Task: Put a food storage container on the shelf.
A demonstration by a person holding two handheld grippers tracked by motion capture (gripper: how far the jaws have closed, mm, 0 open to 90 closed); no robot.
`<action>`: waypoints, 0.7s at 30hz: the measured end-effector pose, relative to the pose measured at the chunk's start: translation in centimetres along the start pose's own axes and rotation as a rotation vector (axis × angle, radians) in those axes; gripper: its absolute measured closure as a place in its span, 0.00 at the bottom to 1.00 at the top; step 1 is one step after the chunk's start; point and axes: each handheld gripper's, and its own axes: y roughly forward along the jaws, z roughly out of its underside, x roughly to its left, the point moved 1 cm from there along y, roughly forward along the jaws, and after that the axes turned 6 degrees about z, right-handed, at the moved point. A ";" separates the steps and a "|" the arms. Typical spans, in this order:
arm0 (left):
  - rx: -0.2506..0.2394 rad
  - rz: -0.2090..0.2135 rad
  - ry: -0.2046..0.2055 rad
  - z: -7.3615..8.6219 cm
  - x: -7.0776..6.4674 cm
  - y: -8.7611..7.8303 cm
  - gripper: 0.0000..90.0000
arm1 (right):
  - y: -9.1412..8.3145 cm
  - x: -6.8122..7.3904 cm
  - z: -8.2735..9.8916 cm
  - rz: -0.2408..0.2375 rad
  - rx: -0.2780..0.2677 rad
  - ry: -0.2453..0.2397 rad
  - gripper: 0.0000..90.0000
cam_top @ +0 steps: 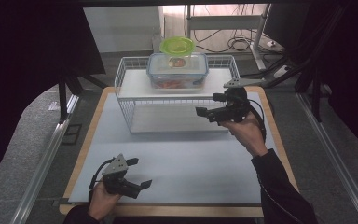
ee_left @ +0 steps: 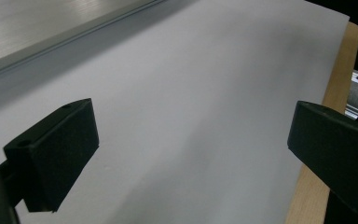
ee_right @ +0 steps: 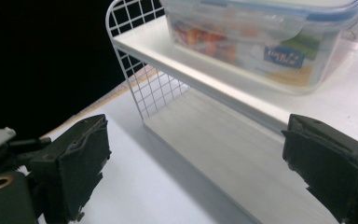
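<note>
A white wire rack (cam_top: 135,84) with two shelves stands at the back of the white mat (cam_top: 182,163). On its top shelf sits a clear plastic box (cam_top: 177,71) with a blue-rimmed lid and colourful contents; a green bowl-like lid (cam_top: 177,46) rests on it. My right gripper (cam_top: 207,104) hovers open at the rack's front right, pointing left, with nothing between its fingers. In the right gripper view the box (ee_right: 261,37) and the rack's top shelf (ee_right: 168,51) lie ahead of the open jaws (ee_right: 196,154). My left gripper (cam_top: 142,172) rests open and empty near the front left, over bare mat (ee_left: 191,140).
The mat lies on a wooden board (cam_top: 86,149) whose edge shows around it. Metal rails (cam_top: 46,154) run along both sides of the table. Dark curtains hang left and right. Cables and desk legs (cam_top: 237,42) sit on the floor behind the rack.
</note>
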 end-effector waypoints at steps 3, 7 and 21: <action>0.003 0.003 0.024 -0.1 -0.3 0.1 0.02 | 0.1 0.3 0.5 0.006 -0.004 -0.011 0.07; 0.013 -0.001 0.039 -0.1 -0.4 0.2 0.02 | 0.1 0.5 1.2 0.009 -0.010 -0.022 0.07; 0.012 0.016 0.051 -0.1 -0.6 0.3 0.02 | 0.0 1.3 4.5 0.016 0.009 -0.039 0.07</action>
